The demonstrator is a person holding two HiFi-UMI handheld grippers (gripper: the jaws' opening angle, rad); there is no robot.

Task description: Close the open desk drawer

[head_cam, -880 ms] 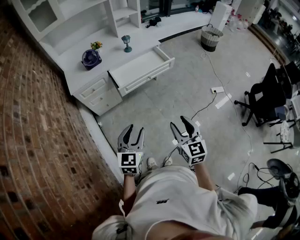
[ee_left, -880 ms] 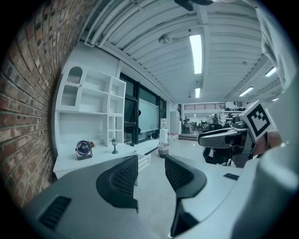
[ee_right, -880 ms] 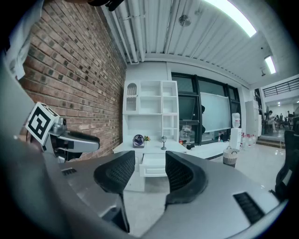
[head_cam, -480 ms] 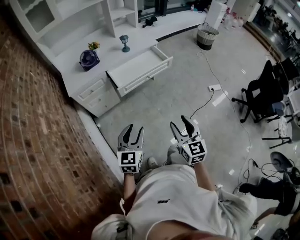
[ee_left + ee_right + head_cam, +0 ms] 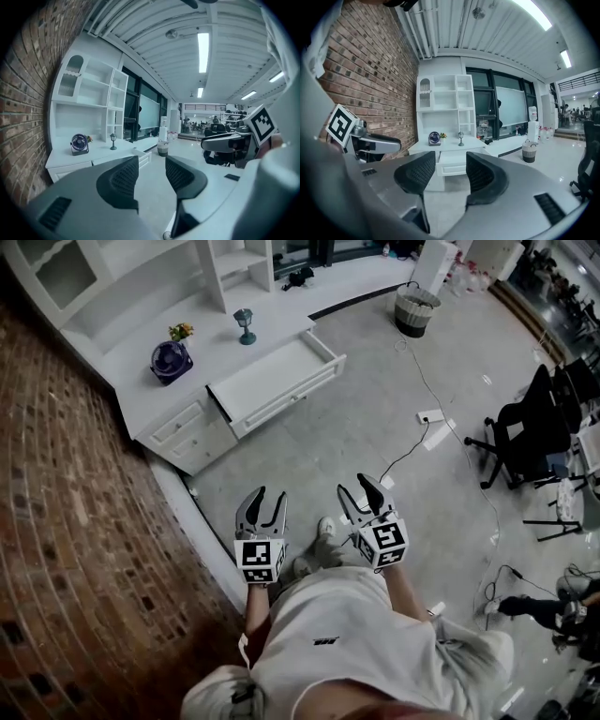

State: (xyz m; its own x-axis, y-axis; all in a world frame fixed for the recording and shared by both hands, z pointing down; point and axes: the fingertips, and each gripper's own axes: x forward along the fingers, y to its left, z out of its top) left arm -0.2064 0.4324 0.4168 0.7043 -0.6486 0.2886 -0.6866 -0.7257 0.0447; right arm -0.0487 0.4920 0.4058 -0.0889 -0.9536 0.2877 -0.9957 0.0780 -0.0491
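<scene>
A brick wall [image 5: 66, 521] runs down the left. At the far left, the white bench [image 5: 211, 343] carries a small fan [image 5: 170, 360], and its drawer [image 5: 274, 378] stands pulled out over the floor — well apart from both grippers. The left gripper [image 5: 268, 495] and the right gripper [image 5: 354, 484] hang near the person, jaws apart, holding nothing.

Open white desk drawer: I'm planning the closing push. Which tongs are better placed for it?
Probably the right tongs: open, empty, and their view frames the white desk drawer front between the jaws. The left tongs, also open, see it off beside one jaw. Both are far from it.
</scene>
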